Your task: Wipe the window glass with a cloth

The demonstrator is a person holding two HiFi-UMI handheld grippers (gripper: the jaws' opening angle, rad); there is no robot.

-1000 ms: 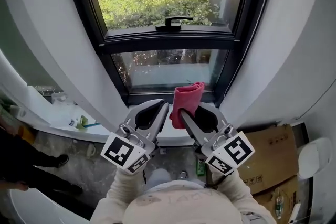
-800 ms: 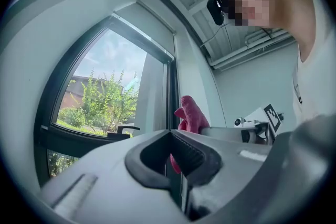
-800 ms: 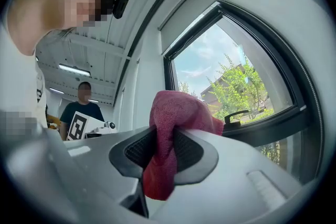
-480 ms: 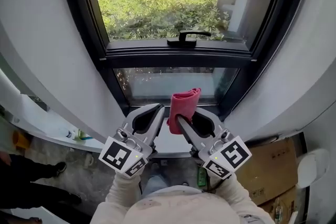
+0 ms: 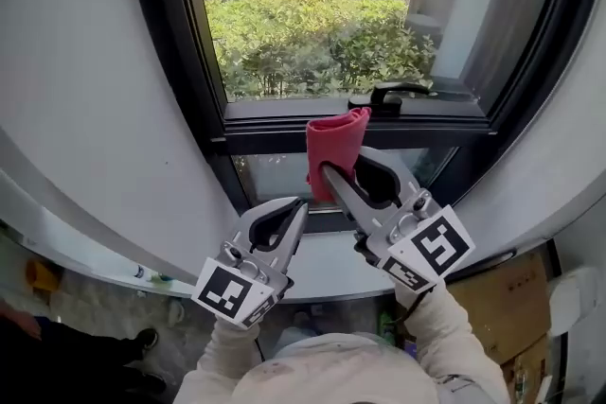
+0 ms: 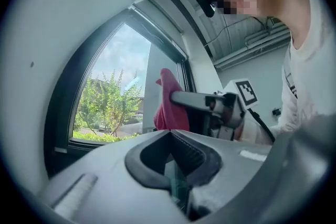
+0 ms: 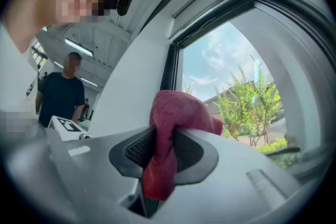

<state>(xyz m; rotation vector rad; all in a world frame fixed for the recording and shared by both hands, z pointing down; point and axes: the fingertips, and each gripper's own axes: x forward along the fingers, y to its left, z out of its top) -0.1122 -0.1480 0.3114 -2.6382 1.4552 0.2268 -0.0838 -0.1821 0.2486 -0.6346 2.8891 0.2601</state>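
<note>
Noted red cloth [image 5: 337,139] pinched fast between the jaws of right gripper [image 5: 329,169], held far and high before the dark crossbar [image 5: 256,133] of the window, just left of the handle [image 5: 390,96], with window glass [image 5: 303,33] above it. Noted left gripper [image 5: 301,205] lower, nearer and to the left, jaws pressed together with nothing between them.

The right tool [image 7: 165,136] has its jaws closed on a red cloth [image 7: 176,110]. The cloth bunches up above the ribbed pads, and one end hangs down between them. Beyond it, the window glass [image 7: 231,92] shows green trees and blue sky inside a dark frame [image 7: 172,68]. At far left, a person in a dark shirt [image 7: 63,93] stands indoors.
</note>
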